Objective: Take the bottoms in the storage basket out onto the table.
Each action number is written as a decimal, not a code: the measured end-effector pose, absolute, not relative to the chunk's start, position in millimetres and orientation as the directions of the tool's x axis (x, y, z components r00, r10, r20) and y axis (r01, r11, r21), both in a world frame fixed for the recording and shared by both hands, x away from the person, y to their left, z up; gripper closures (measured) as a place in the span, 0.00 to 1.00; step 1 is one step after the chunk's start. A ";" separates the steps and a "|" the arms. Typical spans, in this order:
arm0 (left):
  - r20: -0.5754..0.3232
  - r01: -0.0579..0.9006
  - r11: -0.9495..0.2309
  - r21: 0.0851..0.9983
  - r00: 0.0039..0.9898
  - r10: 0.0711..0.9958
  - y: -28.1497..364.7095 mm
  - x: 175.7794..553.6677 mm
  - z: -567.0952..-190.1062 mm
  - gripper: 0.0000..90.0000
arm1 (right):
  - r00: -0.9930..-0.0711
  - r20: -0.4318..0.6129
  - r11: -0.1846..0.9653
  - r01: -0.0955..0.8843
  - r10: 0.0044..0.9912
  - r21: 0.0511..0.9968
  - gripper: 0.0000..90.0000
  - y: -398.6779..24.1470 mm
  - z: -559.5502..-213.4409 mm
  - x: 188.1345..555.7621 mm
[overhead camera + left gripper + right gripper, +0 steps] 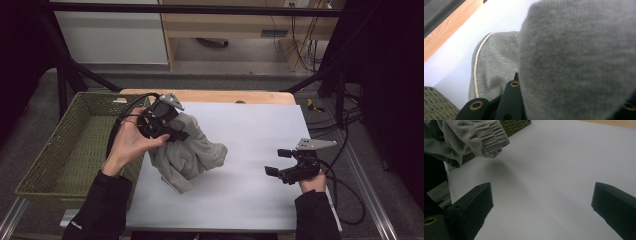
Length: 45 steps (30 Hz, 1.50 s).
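A grey sweatshirt [192, 152] hangs bunched above the white sheet at the table's left side. My left gripper [172, 131] is shut on its upper folds, with the cloth [574, 60] draped over the jaws in the left gripper view. A ribbed cuff [489, 135] of the garment dangles at the top left of the right gripper view. My right gripper [278, 162] hovers low over the sheet at the right, jaws wide apart with nothing between them.
A green woven basket [65, 150] stands beside the table on the left, close to the sweatshirt. The white sheet [255, 130] covers a wooden tabletop [220, 96]. Cables trail from both grippers; a dark frame and more cables lie beyond the table.
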<state>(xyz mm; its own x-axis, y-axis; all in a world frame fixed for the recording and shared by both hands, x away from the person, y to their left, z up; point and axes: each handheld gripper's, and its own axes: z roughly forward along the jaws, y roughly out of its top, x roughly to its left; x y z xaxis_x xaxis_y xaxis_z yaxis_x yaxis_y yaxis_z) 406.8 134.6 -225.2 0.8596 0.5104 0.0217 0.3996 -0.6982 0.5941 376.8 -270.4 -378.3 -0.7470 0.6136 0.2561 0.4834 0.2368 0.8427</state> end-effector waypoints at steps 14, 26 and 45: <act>0.009 0.407 -0.707 0.578 0.864 0.504 123.3 411.1 -245.0 0.84 | -0.748 0.256 0.236 0.483 0.613 0.844 0.05 -270.7 -378.1 376.7; -0.008 0.416 -0.708 0.571 0.865 0.502 116.1 415.1 -263.0 0.84 | -0.747 0.256 0.237 0.483 0.613 0.843 0.05 -270.7 -378.1 376.7; -0.021 0.418 -0.722 0.551 0.872 0.490 105.0 419.2 -289.8 0.83 | -0.747 0.257 0.234 0.483 0.612 0.844 0.05 -271.0 -377.7 376.4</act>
